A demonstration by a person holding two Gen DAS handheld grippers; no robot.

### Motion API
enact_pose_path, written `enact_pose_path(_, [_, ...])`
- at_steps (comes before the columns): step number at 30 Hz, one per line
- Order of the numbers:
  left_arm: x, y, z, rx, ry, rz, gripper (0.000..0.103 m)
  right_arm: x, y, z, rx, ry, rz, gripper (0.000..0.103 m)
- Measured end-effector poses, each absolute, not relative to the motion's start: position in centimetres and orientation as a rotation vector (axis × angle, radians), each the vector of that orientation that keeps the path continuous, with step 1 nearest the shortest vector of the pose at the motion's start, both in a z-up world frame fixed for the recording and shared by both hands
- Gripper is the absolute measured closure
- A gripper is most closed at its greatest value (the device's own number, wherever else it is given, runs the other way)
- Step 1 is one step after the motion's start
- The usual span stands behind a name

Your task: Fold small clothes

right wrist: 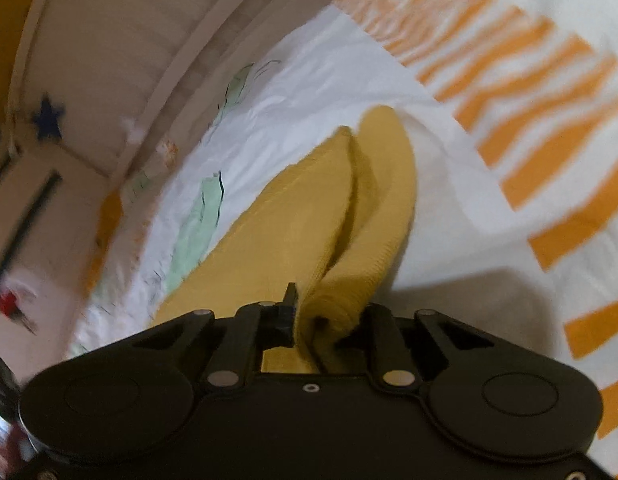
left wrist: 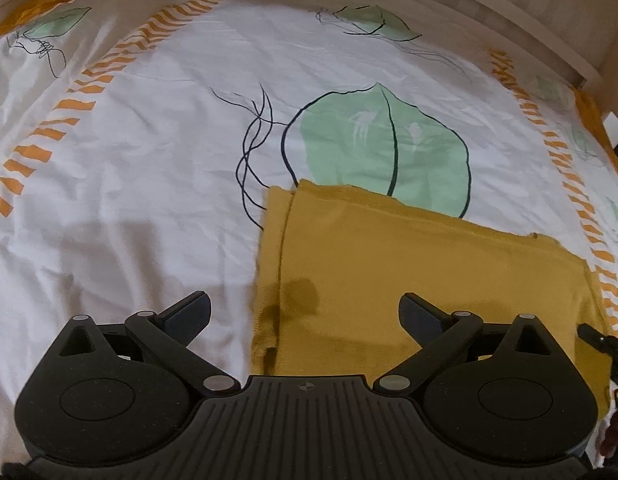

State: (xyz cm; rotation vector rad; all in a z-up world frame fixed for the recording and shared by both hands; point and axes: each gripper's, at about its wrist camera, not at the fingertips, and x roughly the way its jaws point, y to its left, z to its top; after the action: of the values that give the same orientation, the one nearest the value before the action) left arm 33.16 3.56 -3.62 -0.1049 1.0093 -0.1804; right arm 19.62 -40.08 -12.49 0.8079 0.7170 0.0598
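Right gripper: jaws drawn nearly together, pinching a bunched fold of the mustard garment. The cloth runs away from the pinch in two ridges with a crease between them. The right wrist view is motion-blurred.

Left gripper: jaws spread wide, nothing between them, hovering above the near left portion of the same mustard garment. Neither pad touches the cloth in this view.

Garment position: lies on the bed, right of centre in the left wrist view. Far edge straight but slanted, running nearer toward the right. Left edge shows a narrow doubled strip with a seam line. Right edge lies just beside the orange dashed band of the bedsheet. Main panel mostly flat.

Open room: a broad bare stretch of sheet lies left of the garment and beyond its far edge, with only light wrinkles. To the right, little sheet remains before the bed edge.

Surface: white sheet with green leaf prints, thin dark line drawings and orange dashed bands.

Room: a pale wooden bed frame bounds the far side. In the right wrist view a pale panel carries a blue star.
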Motion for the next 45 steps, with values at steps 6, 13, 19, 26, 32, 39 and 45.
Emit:
enact_pose_path(6, [33.3,4.9,-3.0,-0.120,0.998,-0.160,0.002,21.2,-36.8,-7.1,0.686,0.728,0.080,0.081])
enact_pose_path(13, [33.3,6.9,-2.4,-0.149,0.994,-0.163,0.002,24.2,-30.5,-3.0,0.598,0.731,0.198,0.081])
enact_pose_path(19, [33.5,9.0,-2.0,-0.134,0.974,-0.122,0.002,26.7,-24.4,-2.9,0.593,0.749,0.286,0.082])
enact_pose_path(26, [34.1,11.7,-2.2,-0.176,0.980,-0.073,0.002,28.3,-18.7,-5.3,0.594,0.802,0.335,0.082])
enact_pose_path(32, [34.4,13.0,-2.5,-0.235,0.992,-0.063,0.002,28.8,-15.8,-6.6,0.566,0.825,0.313,0.082])
enact_pose_path(39, [34.3,12.8,-2.4,-0.239,0.993,-0.077,0.002,28.9,-13.3,-7.2,0.472,0.850,0.310,0.082])
enact_pose_path(45, [34.4,12.9,-2.5,-0.239,0.995,-0.077,0.002,29.3,-10.4,-7.9,0.389,0.871,0.305,0.080])
